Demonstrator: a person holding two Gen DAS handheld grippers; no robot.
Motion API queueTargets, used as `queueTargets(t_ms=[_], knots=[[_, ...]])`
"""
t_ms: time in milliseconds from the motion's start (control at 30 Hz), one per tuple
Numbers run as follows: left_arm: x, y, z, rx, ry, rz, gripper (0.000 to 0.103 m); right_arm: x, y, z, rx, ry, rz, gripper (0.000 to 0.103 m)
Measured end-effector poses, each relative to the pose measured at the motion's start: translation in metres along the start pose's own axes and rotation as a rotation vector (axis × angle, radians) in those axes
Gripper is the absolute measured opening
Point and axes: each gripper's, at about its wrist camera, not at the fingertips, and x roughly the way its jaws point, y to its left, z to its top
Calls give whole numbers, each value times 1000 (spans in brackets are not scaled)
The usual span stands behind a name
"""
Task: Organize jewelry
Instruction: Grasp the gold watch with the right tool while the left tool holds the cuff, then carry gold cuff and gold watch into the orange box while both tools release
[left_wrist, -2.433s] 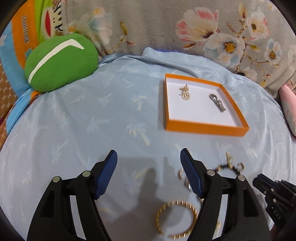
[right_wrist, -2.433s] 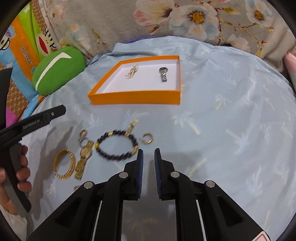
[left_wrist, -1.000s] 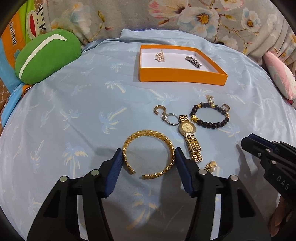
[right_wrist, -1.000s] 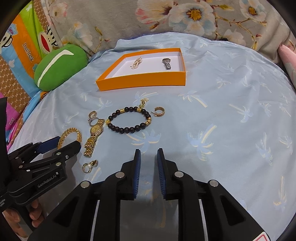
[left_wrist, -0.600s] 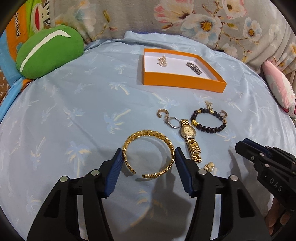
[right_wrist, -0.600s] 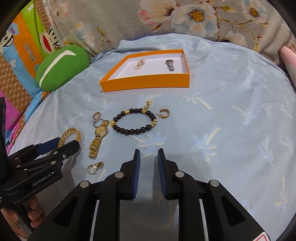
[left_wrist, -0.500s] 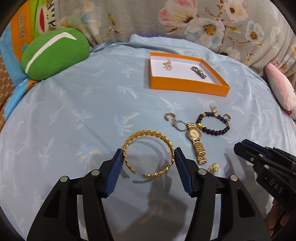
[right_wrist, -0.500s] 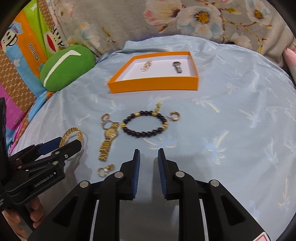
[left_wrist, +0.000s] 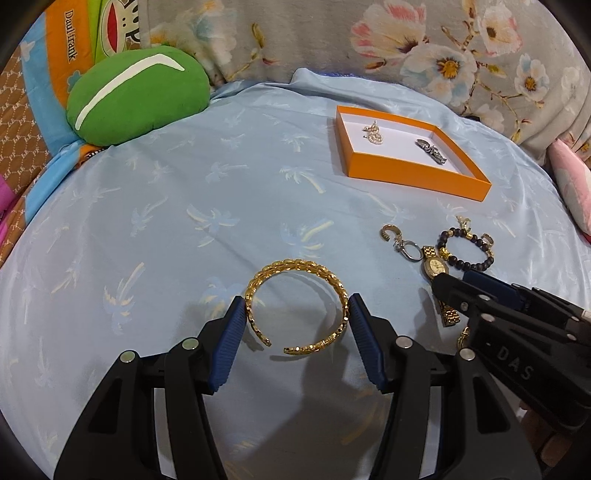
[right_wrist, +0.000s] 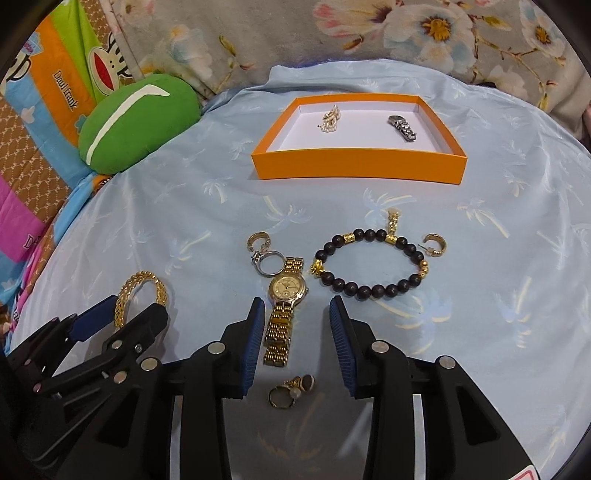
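Note:
My left gripper (left_wrist: 295, 314) is shut on a gold cuff bangle (left_wrist: 295, 271), held above the blue cloth; both also show in the right wrist view, the gripper (right_wrist: 114, 314) and the bangle (right_wrist: 142, 282). My right gripper (right_wrist: 297, 317) is open, straddling a gold watch (right_wrist: 286, 291) on the cloth. A dark bead bracelet (right_wrist: 369, 264), a silver ring (right_wrist: 269, 262), two gold hoop earrings (right_wrist: 258, 240) and a gold ring (right_wrist: 290, 391) lie nearby. The orange tray (right_wrist: 358, 171) at the back holds a pearl piece (right_wrist: 330, 118) and a silver watch (right_wrist: 402, 127).
A green cushion (left_wrist: 136, 96) lies at the back left on colourful bedding. A floral blanket (left_wrist: 424, 44) runs along the back edge. A pink cushion (left_wrist: 572, 181) sits at the far right.
My right gripper has opened and moved left over the gold watch. My left gripper still holds the bangle and has swung left, the tray now farther right.

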Motion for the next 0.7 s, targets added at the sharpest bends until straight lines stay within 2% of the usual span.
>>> queueTargets(t_ms=[200, 267, 333, 500, 700], knots=[[1, 1, 0, -8, 0, -13, 55, 7, 13, 3, -50, 1, -72, 35], [1, 1, 0, -6, 0, -15, 55, 8, 17, 4, -71, 3, -93, 27], [1, 0, 0, -8, 0, -14, 55, 8, 17, 4, -81, 4, -93, 22], [0, 0, 0, -7, -1, -14, 55, 0, 7, -1, -60, -2, -62, 21], [-3, -4, 0, 1, -19, -9, 55, -27, -23, -12, 1, -69, -11, 21]])
